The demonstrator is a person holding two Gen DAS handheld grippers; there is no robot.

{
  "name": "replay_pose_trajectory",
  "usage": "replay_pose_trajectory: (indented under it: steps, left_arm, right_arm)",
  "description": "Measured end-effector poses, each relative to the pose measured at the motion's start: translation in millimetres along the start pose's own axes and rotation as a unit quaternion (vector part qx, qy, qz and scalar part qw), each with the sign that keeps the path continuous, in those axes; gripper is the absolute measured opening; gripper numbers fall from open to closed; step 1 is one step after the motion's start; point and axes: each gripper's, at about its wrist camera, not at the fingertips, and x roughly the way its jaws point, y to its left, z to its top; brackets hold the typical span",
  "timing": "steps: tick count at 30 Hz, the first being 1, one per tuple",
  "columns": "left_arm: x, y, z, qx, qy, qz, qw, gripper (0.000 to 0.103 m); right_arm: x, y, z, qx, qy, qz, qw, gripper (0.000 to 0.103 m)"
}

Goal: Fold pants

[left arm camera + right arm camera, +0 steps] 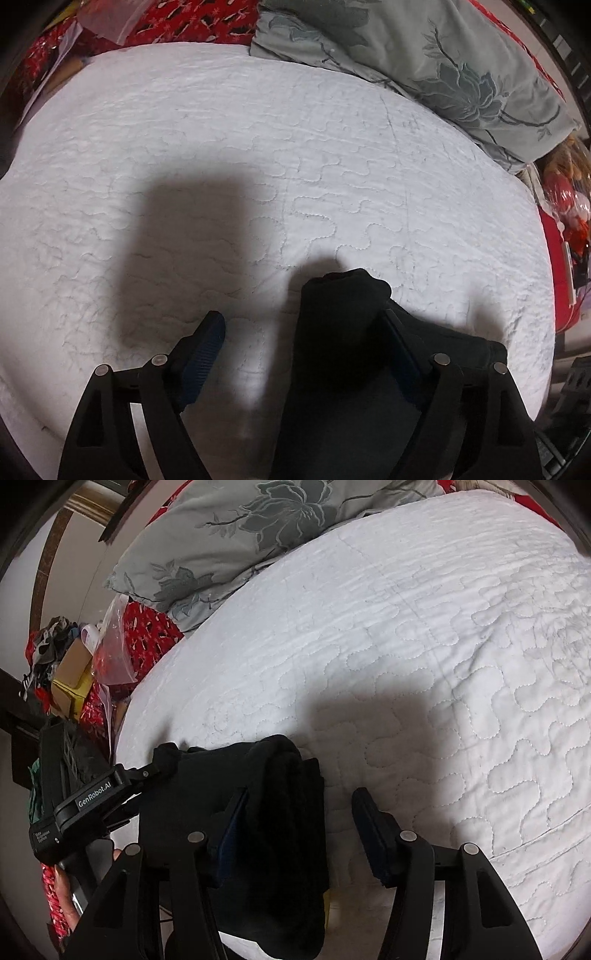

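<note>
Black pants (343, 362) lie bunched at the near edge of a white quilted bed (258, 147). In the left wrist view my left gripper (303, 339) is open, and the cloth lies between its fingers, against the right finger (402, 350). In the right wrist view the pants (280, 830) lie as a folded dark bundle between the open fingers of my right gripper (299, 812), draped over the left finger (232, 827). The left gripper's body (92, 797) shows at the left, against the cloth.
A grey-green floral pillow (443, 62) lies at the bed's far side. Red patterned bedding (192, 18) borders the quilt. Boxes, bags and clutter (74, 672) stand beside the bed at left in the right wrist view.
</note>
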Motion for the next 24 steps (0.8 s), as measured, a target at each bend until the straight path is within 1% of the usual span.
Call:
replay_pose_trajectory:
  steps: [5, 6, 10, 14, 16, 20, 24]
  left_arm:
    - [-14.1, 13.4, 2.5, -0.024, -0.001, -0.030, 0.9993, 0.084]
    - [-16.4, 15.7, 1.7, -0.028, -0.001, -0.036, 0.9990, 0.084]
    - [-32.3, 27.5, -4.3, -0.036, -0.003, -0.056, 0.9978, 0.082]
    - [-55.6, 45.7, -10.1, -0.039, -0.026, -0.068, 0.9966, 0.082]
    - [-62.4, 58.1, -13.3, -0.043, -0.031, -0.070, 0.9961, 0.082]
    - [-64.2, 82.8, -25.4, -0.056, -0.012, -0.090, 0.9943, 0.082]
    - [-60.9, 88.9, -30.9, -0.043, -0.001, -0.088, 0.9952, 0.082]
  right_arm:
    - [-4.6, 6.9, 2.5, -0.004, 0.010, -0.011, 1.000, 0.059]
    - [-8.2, 9.1, 1.3, -0.007, 0.010, -0.011, 1.000, 0.061]
    - [-19.3, 10.1, -4.4, -0.002, 0.011, -0.001, 1.000, 0.061]
    - [-28.5, 9.1, -10.7, 0.000, 0.009, 0.001, 1.000, 0.061]
    - [-33.9, 6.6, -13.1, 0.004, 0.004, 0.000, 1.000, 0.061]
    - [-40.8, -1.3, -14.8, 0.017, -0.006, 0.001, 1.000, 0.063]
    - [-42.7, -9.5, -15.5, 0.029, -0.006, 0.000, 1.000, 0.065]
